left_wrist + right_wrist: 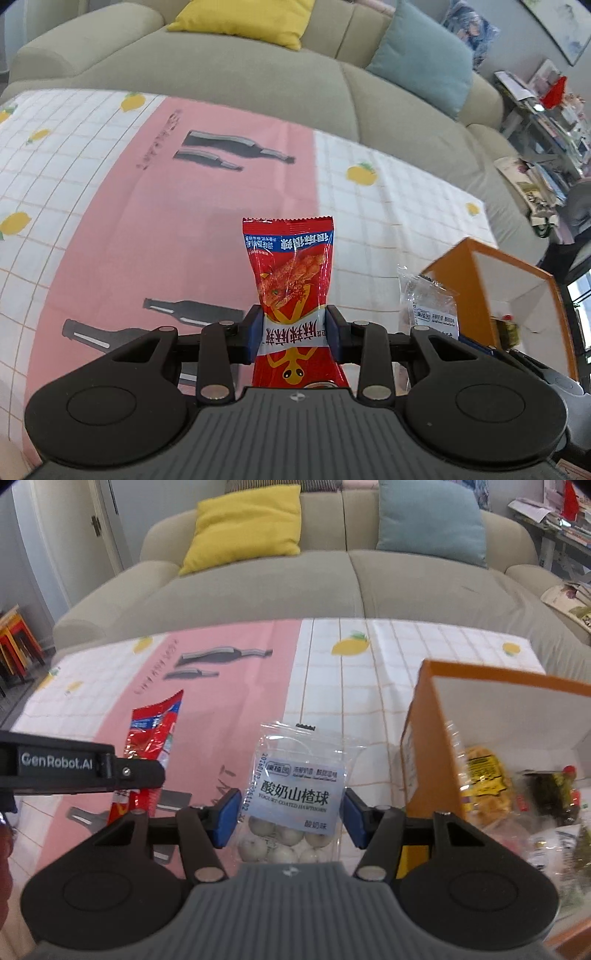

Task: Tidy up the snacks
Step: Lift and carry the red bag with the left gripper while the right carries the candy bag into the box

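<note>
the left tool (pixel 294 332) pinches a red snack packet (pixel 291 269) across its waist, blue pads pressed into both sides, the packet standing upright above the tabletop (pixel 110 221) with its pink and lemon-print cloth. the right tool (pixel 291 818) grips a clear pouch of yogurt-coated hawthorn balls (pixel 295 794), pads against its side edges, held clear of the cloth. an orange box (pixel 491 716) is the landmark: the pouch is just left of its open mouth, the red packet further left. inside the box lie a yellow wrapped snack (pixel 484 779) and a dark green one (pixel 554 794). beyond the box stands a beige sofa (pixel 332 579).
</note>
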### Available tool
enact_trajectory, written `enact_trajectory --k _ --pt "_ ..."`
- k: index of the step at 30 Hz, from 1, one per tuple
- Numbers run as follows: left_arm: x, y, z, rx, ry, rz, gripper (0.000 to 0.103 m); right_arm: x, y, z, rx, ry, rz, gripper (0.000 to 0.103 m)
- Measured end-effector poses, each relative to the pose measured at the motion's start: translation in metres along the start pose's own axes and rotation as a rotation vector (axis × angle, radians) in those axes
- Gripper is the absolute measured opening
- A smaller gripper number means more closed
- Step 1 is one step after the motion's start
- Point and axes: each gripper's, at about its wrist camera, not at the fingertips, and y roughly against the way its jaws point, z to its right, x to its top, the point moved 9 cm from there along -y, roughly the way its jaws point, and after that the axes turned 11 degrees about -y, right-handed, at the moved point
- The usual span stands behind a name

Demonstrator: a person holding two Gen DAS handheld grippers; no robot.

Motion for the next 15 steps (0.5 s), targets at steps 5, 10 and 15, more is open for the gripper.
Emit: enact_trajectory --k 5,10,15 --pt "0.009 0.024 0.029 -0.042 -0.028 0.039 0.039 0.01 0.04 0.014 0.026 0.002 0.054 0.057" --pt "0.016 0.042 0.066 -0.077 -0.086 0.063 0.039 0.019 0.074 0.041 0.047 -0.028 0.08 0.057" --pt "0.026 0.052 0.113 -0.138 -0.152 0.08 0.039 0.034 0.109 0.079 0.022 -0.031 0.126 0.057"
